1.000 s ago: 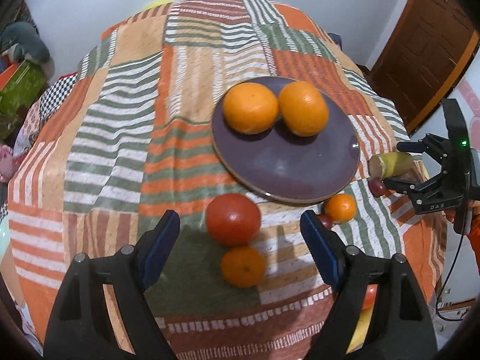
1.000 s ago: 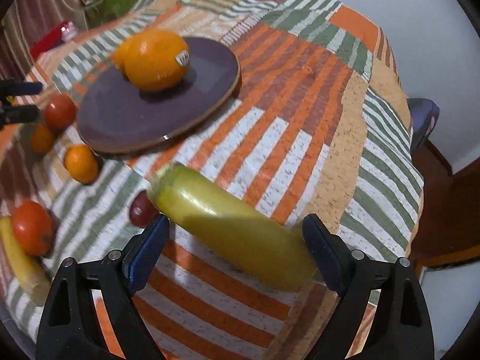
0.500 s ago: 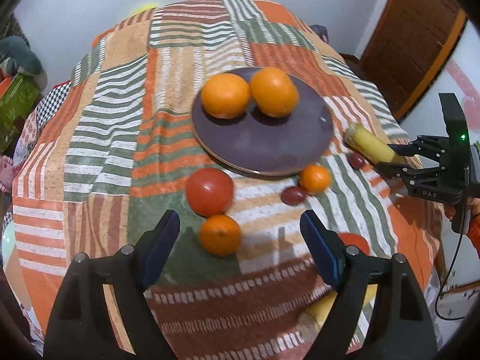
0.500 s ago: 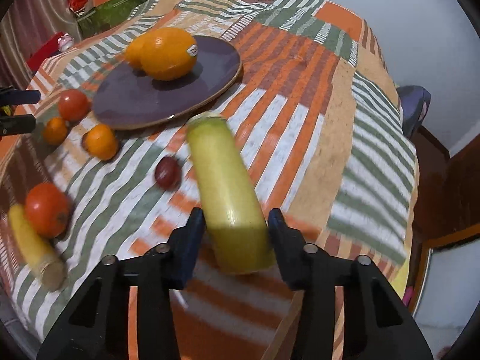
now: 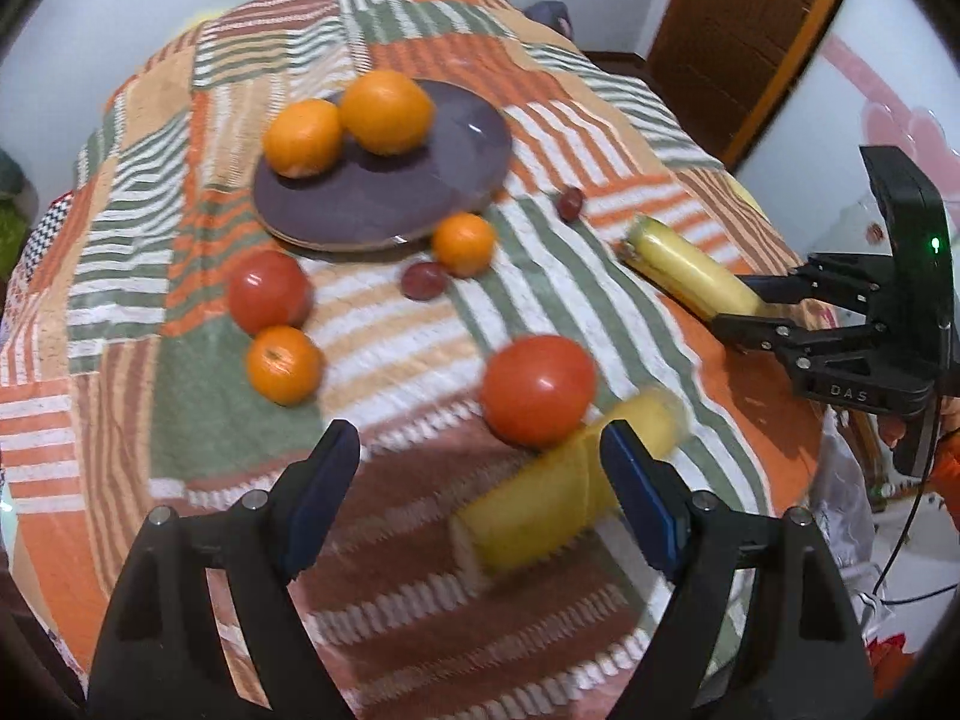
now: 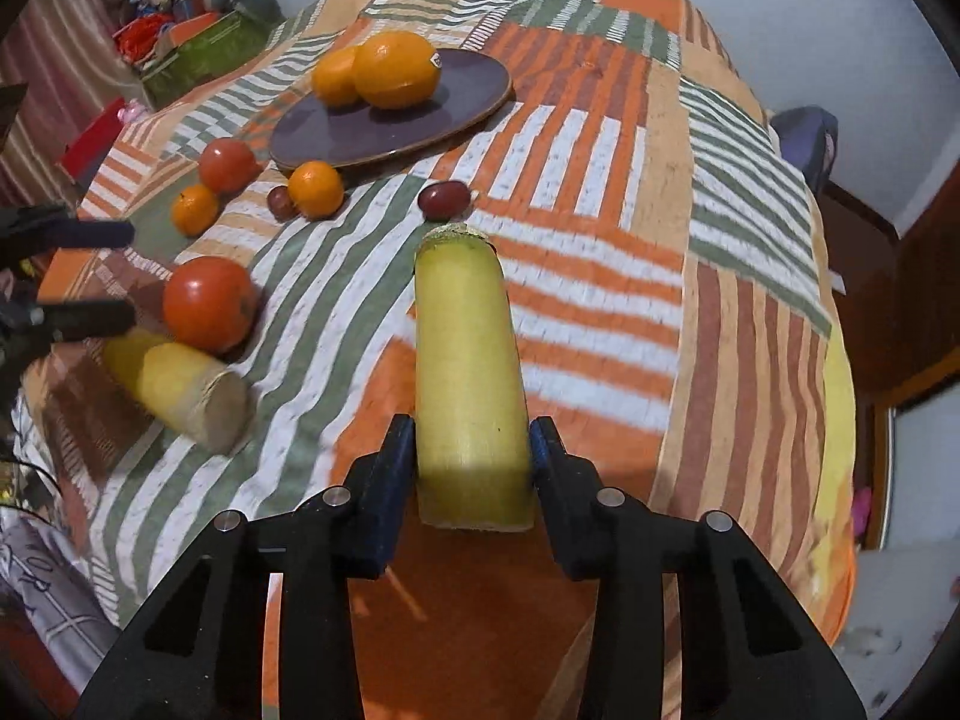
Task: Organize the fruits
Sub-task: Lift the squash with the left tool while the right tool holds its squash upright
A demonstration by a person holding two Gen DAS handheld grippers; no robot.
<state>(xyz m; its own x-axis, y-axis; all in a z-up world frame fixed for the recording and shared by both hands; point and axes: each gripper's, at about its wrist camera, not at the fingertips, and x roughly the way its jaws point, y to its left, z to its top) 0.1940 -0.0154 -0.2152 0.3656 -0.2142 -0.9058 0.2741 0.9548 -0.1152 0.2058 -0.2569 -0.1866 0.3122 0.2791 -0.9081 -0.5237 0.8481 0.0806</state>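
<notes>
My right gripper is shut on a yellow banana piece and holds it above the patchwork cloth; it also shows in the left wrist view. My left gripper is open and empty, just before a second banana piece and a red tomato. A dark purple plate holds two oranges. A second tomato, two mandarins and two dark grapes lie loose on the cloth.
The patchwork cloth covers a round table whose edge drops off on all sides. A brown wooden door stands at the back right. Boxes and clutter lie beyond the table's far left.
The right gripper closed on the banana piece and lifted it, turning it lengthwise. The left gripper pulled back and swung right, bringing the near tomato and second banana piece between its fingers.
</notes>
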